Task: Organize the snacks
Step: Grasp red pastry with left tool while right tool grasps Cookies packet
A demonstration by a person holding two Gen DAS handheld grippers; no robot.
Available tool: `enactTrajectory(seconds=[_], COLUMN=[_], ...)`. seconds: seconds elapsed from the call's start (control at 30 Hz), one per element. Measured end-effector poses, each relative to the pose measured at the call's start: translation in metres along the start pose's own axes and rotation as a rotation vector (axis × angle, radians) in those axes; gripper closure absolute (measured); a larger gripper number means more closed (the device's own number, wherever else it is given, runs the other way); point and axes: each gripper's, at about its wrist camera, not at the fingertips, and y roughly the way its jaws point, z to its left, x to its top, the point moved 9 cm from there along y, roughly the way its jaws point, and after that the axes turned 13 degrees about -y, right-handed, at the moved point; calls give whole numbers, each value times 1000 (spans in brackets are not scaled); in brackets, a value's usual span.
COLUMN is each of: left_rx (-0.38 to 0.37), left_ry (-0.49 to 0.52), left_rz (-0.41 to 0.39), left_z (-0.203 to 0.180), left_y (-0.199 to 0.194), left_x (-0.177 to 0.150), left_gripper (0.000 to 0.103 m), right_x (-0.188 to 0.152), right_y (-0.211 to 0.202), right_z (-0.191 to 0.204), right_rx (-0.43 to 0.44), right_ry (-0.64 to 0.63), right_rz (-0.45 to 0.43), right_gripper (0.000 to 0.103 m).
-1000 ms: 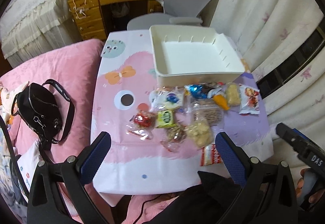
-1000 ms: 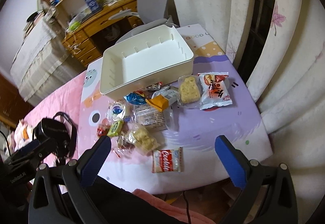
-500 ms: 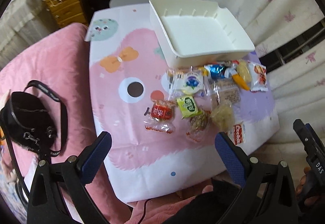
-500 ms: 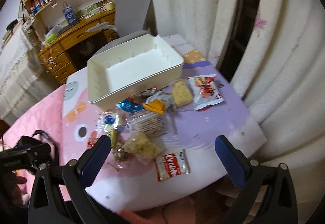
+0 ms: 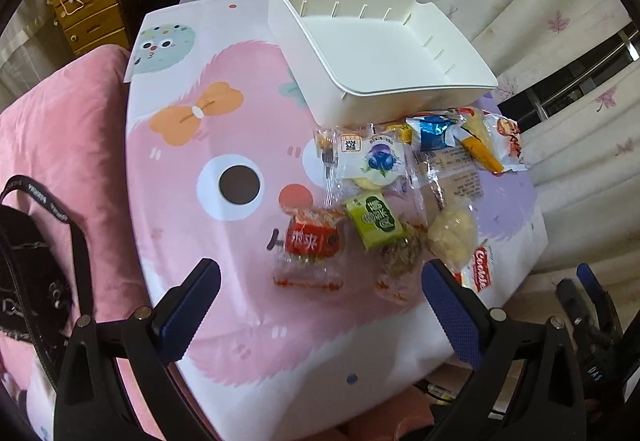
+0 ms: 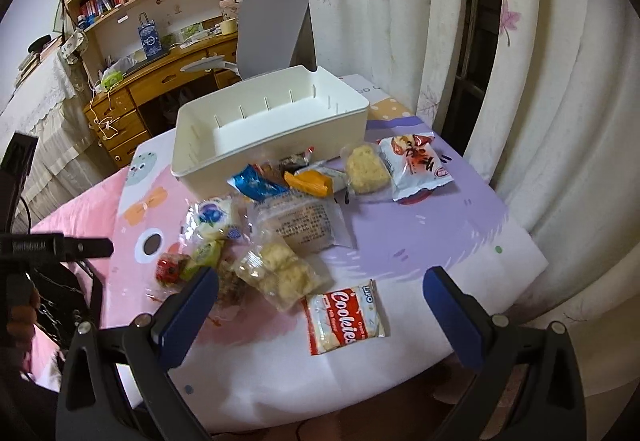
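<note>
Hovering both grippers, left (image 5: 320, 305) and right (image 6: 320, 305), jaws spread and empty, I'm lining up wrapped snacks before the empty white plastic bin (image 6: 280, 129).

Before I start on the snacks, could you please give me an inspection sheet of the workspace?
Surface: cartoon-print table cover, flat.
Job's things: white bin empty; wrapped snacks loose in front of it, including Cookies pack, red pack, green pack, blueberry pack.
Clutter: black bag on pink bedding, off the table.
Grippers: left gripper open, empty; right gripper open, empty, above the Cookies pack.
Cables: white cord on the desk drawers.
Surroundings: grey chair, wooden desk, bookshelf, curtains.
</note>
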Motion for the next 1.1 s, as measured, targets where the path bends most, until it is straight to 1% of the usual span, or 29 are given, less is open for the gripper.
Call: enactTrajectory(seconds=[0.07,0.17,0.23,0.3,0.37,0.43,0.53,0.6,0.67,0.7,0.8,0.9,0.97,1.1], left_rx=[23,35,38,63,100,117,150,167,193,198,213,204,196,192], left_ry=[-2,-14,-21,-12,-1,7,5,2,-7,-9,-11,-24,-26,-32], left_rz=[5,-1,0,9,18,36,56,67,88,94,101,113,119,102], left_z=[3,5,6,7,9,9,10,12,14,16,17,20,19,18], left_y=[13,26,37,49,60,70,84,91,99,101,109,116,119,121], left_x=[-1,0,2,4,6,6,7,8,7,7,7,6,7,6], left_gripper=[5,5,6,9,14,18,19,23,30,31,33,36,44,47], right_x=[-8,-20,-26,-32,-40,-46,-56,-64,-71,-74,-77,-79,-80,-83], right_y=[8,21,30,39,50,58,74,84,96,100,108,114,117,124], right_z=[1,6,10,15,18,17,16,14,13,13,13,14,13,8], right_rx=[-11,-3,-5,-9,-7,-17,0,19,41,49,77,95,105,126], right_ry=[-12,-39,-84,-134,-166,-184,-206,-199,-195,-194,-200,-209,-209,-195], right_rz=[7,5,1,5,27,52,93,131,172,187,212,228,244,275], right_gripper=[1,1,1,1,1,2,3,7,11,13,14,14,14,17])
